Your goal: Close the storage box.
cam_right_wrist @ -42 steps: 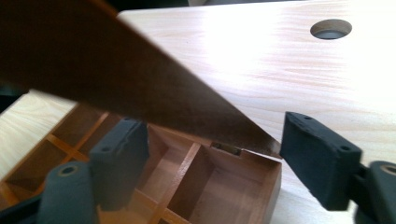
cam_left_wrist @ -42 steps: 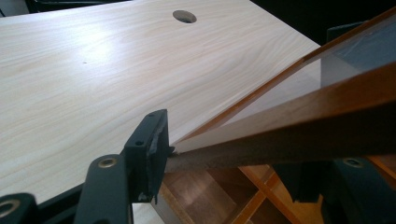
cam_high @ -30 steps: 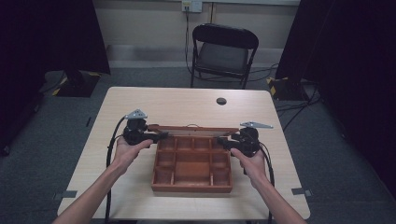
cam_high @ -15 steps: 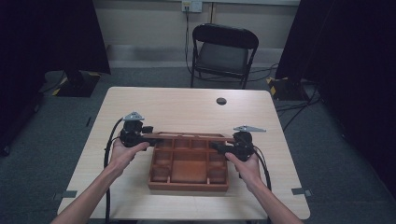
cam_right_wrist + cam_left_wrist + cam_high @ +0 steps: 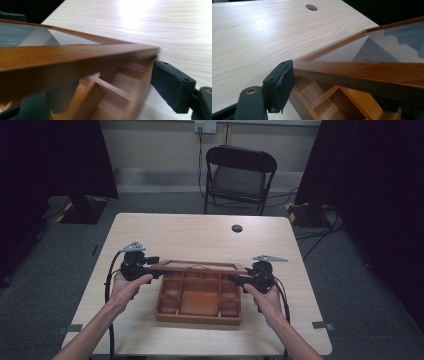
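Pale wooden table [image 5: 200, 237] on grey carpet [image 5: 350, 290], black chair [image 5: 239, 175] behind.

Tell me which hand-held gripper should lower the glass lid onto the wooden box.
Probably both, but the left hand-held gripper looks steadier: its view is sharp with the lid frame between its jaws; the right gripper view is blurred.

1. A pale wooden table [image 5: 150, 240] stands in the middle of the scene.
2. A small dark round spot [image 5: 237, 228], perhaps a cable hole, sits near the table's far edge, right of centre.
3. A black folding chair [image 5: 240, 177] stands beyond the far edge.
4. A wall socket [image 5: 205, 126] sits on the far wall, with a cord hanging down.
5. Dark curtains [image 5: 50, 160] hang left and right.
6. Grey carpet [image 5: 350, 285] covers the floor, with cables [image 5: 310, 227] lying at the far right.
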The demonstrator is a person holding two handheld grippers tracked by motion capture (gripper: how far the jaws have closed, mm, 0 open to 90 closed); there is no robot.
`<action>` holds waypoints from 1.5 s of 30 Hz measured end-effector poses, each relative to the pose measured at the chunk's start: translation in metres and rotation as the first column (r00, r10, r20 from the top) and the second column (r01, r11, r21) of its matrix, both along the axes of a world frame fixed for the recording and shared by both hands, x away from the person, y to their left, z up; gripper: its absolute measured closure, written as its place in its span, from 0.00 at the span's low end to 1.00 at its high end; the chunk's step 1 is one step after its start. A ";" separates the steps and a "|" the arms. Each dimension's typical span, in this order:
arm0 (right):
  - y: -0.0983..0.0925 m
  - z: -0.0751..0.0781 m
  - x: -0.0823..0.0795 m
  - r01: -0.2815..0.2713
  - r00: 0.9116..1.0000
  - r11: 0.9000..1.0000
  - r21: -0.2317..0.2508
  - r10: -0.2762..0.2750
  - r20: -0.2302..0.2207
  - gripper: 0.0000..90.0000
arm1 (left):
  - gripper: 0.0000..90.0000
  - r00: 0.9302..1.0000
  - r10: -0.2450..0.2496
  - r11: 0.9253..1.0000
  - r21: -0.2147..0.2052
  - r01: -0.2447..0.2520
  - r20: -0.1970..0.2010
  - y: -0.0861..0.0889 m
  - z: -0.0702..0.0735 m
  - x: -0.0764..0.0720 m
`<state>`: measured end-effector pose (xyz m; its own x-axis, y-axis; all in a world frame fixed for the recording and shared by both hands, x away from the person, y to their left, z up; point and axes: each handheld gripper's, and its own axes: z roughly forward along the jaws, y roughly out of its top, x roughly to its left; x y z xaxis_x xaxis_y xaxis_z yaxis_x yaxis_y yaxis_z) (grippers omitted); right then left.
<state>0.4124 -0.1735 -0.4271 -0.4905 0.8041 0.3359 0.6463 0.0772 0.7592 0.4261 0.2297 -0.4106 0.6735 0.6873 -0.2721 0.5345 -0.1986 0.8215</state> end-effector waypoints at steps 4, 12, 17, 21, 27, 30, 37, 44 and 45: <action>-0.019 0.004 -0.007 0.034 0.999 0.998 -0.060 -0.034 0.011 0.25 | 0.28 1.000 -0.001 1.000 -0.003 0.001 -0.004 0.003 0.000 -0.005; -0.053 0.014 -0.012 0.105 0.994 0.992 -0.066 -0.105 0.004 0.29 | 0.27 1.000 -0.002 1.000 -0.023 0.001 -0.016 0.009 -0.001 -0.013; -0.058 0.023 -0.012 0.121 0.993 0.990 -0.076 -0.119 0.028 0.30 | 0.26 1.000 0.001 1.000 -0.012 -0.001 -0.011 0.009 -0.002 -0.018; -0.055 0.041 -0.012 0.067 0.995 0.997 -0.041 -0.063 0.079 0.38 | 0.23 1.000 0.003 1.000 0.008 -0.003 -0.001 0.010 -0.003 -0.022; -0.039 0.065 -0.011 -0.037 0.993 0.999 0.006 0.036 0.115 0.46 | 0.24 1.000 -0.006 0.999 0.052 0.006 -0.009 0.007 -0.001 -0.027; -0.024 0.083 -0.008 -0.128 0.984 0.991 0.025 0.124 0.131 0.54 | 0.24 1.000 -0.004 0.999 0.046 0.004 -0.006 0.007 -0.003 -0.030; 0.041 0.114 -0.011 -0.351 0.928 0.936 -0.004 0.349 0.128 0.63 | 0.24 1.000 -0.013 0.999 0.031 0.014 -0.018 0.007 -0.008 -0.034; 0.071 0.111 -0.022 -0.481 0.873 0.877 0.006 0.478 0.099 0.78 | 0.24 1.000 -0.017 0.999 0.051 0.017 -0.004 0.008 -0.008 -0.038; 0.078 0.107 -0.026 -0.513 0.856 0.858 -0.011 0.512 0.074 0.80 | 0.24 1.000 -0.021 0.998 0.052 0.021 -0.006 0.008 -0.009 -0.039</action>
